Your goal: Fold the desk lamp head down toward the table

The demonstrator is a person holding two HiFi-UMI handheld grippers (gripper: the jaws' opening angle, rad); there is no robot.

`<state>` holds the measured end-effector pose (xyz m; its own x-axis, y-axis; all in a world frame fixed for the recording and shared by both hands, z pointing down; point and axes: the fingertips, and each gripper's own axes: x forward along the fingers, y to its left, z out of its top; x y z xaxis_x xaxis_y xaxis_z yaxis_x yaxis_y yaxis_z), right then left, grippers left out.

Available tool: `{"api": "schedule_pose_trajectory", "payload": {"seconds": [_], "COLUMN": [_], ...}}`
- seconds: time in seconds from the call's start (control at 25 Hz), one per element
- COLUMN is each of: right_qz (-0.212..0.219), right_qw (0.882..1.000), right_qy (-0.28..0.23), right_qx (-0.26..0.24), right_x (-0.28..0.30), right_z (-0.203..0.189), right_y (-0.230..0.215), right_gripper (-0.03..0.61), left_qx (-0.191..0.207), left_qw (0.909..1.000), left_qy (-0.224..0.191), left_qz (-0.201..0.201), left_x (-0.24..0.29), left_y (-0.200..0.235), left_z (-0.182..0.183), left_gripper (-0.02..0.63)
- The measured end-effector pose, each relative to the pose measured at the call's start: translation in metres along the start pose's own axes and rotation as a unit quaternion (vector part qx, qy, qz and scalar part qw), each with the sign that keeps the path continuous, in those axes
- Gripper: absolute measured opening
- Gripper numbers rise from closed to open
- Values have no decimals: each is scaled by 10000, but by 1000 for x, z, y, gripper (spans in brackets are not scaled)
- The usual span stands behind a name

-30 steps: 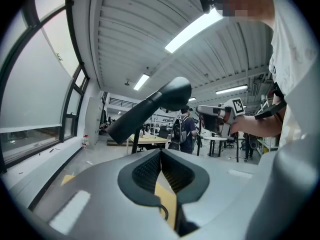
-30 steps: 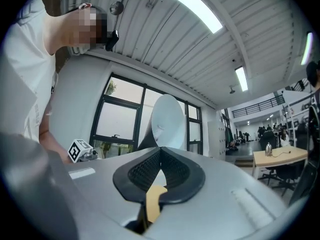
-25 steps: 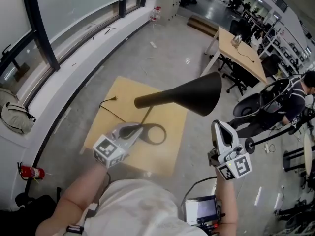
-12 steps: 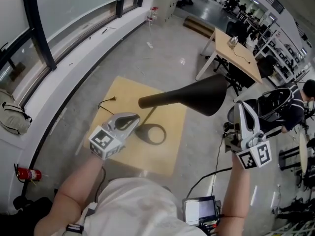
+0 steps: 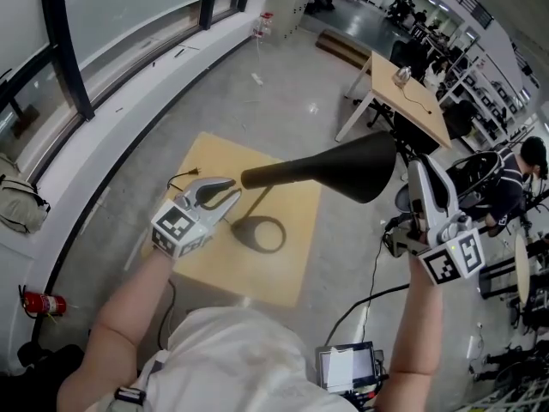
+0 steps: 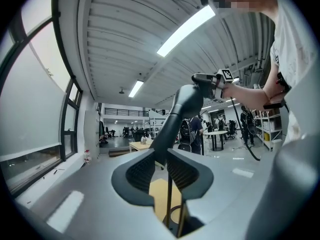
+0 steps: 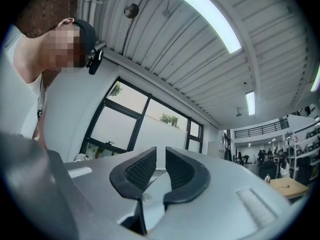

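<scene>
Only one black desk lamp (image 5: 343, 168) stands on one wooden table (image 5: 287, 269).

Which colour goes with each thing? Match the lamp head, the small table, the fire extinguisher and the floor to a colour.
Things:
1 lamp head
2 table
3 fire extinguisher
4 floor

Colours:
A red
B pale wood
C grey
D black

Pairs: 1-D; 2-B; 3-A; 4-C
</scene>
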<state>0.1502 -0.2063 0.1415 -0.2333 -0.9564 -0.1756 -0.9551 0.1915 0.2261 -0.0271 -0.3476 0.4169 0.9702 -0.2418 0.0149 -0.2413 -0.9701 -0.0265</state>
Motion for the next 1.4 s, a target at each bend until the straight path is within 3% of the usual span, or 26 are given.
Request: {"api": "schedule_pose_trajectory", "payload": {"seconds": [0.28,0.56,0.88,1.28,1.4], "right_qz": [-100,-286,-310,-344,-349], "right_qw": [9996,9964,9884,9858,9855], "right_qy": [274,796,1375,1459,1444], "right_qx": [-37,-39,-557,-760,-824], "right_x": [11,20,36,44,46], "right_z": [-10,-33,-58,-60,-57], "right_y": [1,0,3,2,1], "right_gripper": [154,214,252,256,258], "left_qx": [187,619,815,849,980], "left_qw": [9992,9956,9902,9883,9877], "left_qy": [53,0,-109,66,165], "left_qz": [-345,-704,-1128,-1266,-1208], "left_x": [15,31,52,57,63], "left_y": [3,-2,-6,-11,-8], "left_z": [-1,2,4,-9,-8], "left_gripper": [180,287,298,295,249]}}
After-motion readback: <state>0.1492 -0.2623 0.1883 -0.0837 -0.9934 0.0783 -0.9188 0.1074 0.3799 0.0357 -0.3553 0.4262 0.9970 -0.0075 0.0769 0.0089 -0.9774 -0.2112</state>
